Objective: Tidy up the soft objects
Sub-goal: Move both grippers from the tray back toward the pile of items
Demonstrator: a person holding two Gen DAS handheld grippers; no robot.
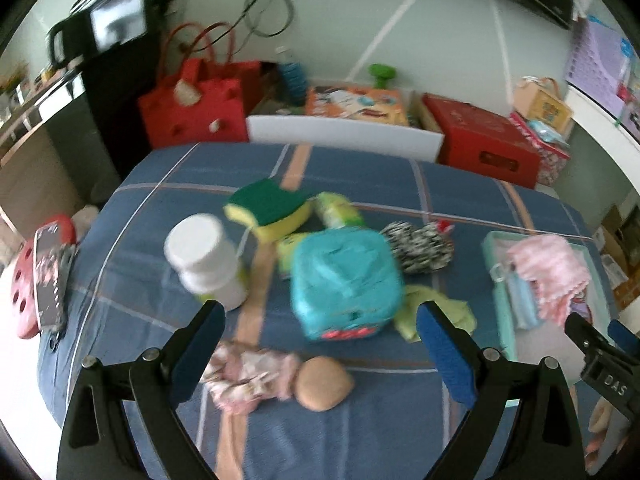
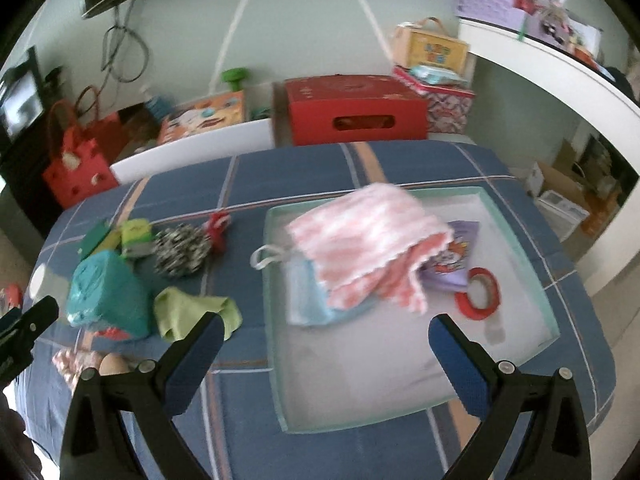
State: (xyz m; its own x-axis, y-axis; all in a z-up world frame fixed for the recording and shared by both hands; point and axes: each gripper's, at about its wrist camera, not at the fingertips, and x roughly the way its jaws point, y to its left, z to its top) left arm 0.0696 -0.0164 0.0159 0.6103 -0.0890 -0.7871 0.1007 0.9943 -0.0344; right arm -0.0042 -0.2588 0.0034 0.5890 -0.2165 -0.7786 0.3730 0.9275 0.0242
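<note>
On the blue plaid bed, a teal soft cube (image 1: pixel 346 280) lies just ahead of my open, empty left gripper (image 1: pixel 320 344). Near it are a doll (image 1: pixel 280 380), a green-yellow sponge (image 1: pixel 268 210), a zebra-striped plush (image 1: pixel 420 246), a lime cloth (image 1: pixel 432 314) and a white bottle (image 1: pixel 204 258). My right gripper (image 2: pixel 326 356) is open and empty above the near part of a pale teal tray (image 2: pixel 516 248). The tray holds a pink-and-white cloth (image 2: pixel 372 248), a light blue cloth (image 2: pixel 312 304), a purple soft book (image 2: pixel 456 256) and a red ring (image 2: pixel 478 294).
A red box (image 2: pixel 356 108), a white board (image 1: pixel 344 136), a red bag (image 1: pixel 196 104) and toy boxes stand beyond the bed's far edge. A red stool with a phone-like item (image 1: pixel 48 276) stands left of the bed. The tray also shows in the left wrist view (image 1: pixel 496 280).
</note>
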